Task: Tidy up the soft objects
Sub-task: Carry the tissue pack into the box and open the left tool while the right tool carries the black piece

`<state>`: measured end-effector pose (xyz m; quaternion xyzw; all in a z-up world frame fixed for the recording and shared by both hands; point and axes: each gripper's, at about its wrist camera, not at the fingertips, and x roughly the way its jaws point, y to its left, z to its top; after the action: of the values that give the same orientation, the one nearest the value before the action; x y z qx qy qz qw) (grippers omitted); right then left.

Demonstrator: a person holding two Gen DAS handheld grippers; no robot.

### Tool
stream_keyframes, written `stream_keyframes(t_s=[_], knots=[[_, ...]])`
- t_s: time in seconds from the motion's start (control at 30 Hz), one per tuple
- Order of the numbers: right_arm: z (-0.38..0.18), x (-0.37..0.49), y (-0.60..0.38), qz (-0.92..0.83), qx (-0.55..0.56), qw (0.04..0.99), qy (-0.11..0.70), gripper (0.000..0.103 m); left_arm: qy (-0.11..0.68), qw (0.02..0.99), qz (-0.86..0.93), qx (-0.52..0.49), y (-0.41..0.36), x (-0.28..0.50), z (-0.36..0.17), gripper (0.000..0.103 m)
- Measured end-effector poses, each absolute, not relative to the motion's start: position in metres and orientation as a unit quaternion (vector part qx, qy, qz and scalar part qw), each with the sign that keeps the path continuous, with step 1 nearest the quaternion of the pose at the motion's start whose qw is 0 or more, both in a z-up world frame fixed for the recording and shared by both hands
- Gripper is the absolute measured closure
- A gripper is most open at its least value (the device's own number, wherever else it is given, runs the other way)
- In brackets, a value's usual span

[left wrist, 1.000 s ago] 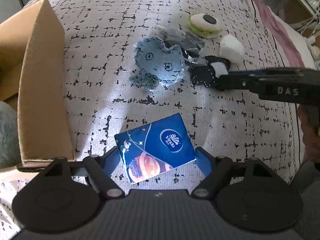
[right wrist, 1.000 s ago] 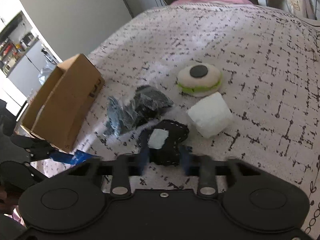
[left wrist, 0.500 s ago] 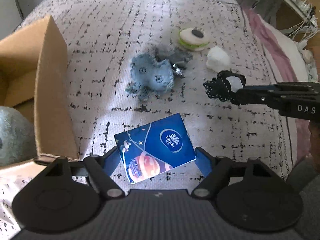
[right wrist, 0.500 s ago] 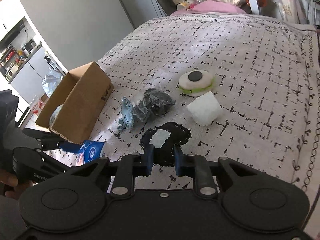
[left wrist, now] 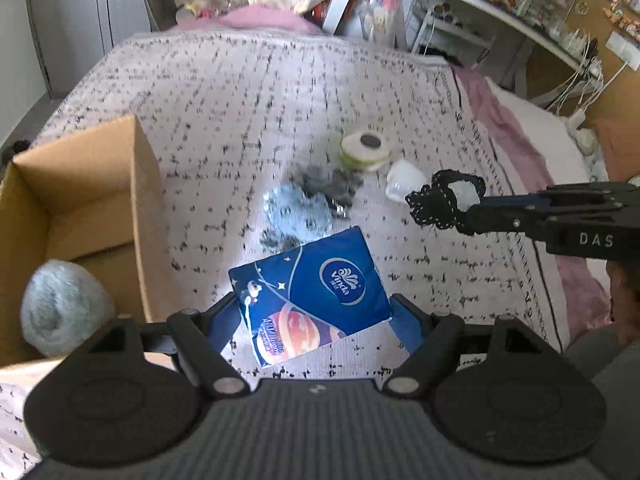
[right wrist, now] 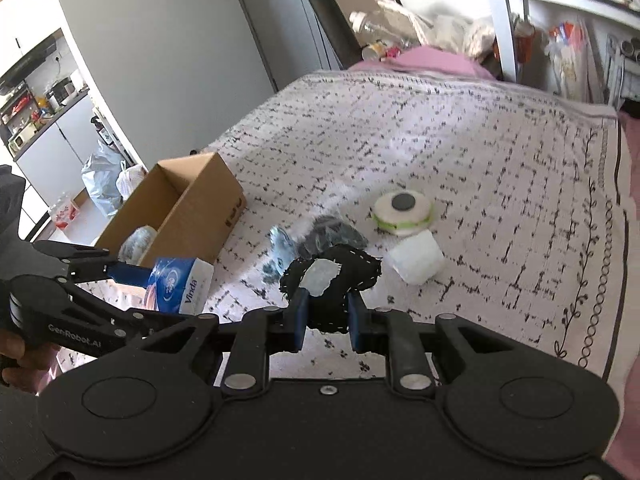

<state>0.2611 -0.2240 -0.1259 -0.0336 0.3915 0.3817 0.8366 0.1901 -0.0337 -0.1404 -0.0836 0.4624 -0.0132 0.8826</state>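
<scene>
My left gripper [left wrist: 316, 316] is clamped on the blue tissue pack [left wrist: 310, 294], held above the bed. The cardboard box [left wrist: 80, 216] sits just left of it, open side up, so the left arm's nearer. My right gripper [right wrist: 325, 322] pinches the black pouch [right wrist: 332, 276], farther right.
</scene>
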Motion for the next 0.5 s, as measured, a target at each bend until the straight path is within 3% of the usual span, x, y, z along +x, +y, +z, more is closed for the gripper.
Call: stream_keyframes(t_s=[0.5], knots=[[-0.092,0.238,-0.198,0.378,-0.035,0.856,0.351,0.082,0.400,0.913,-0.011,-0.077,-0.005,0.170,-0.092,0.024]])
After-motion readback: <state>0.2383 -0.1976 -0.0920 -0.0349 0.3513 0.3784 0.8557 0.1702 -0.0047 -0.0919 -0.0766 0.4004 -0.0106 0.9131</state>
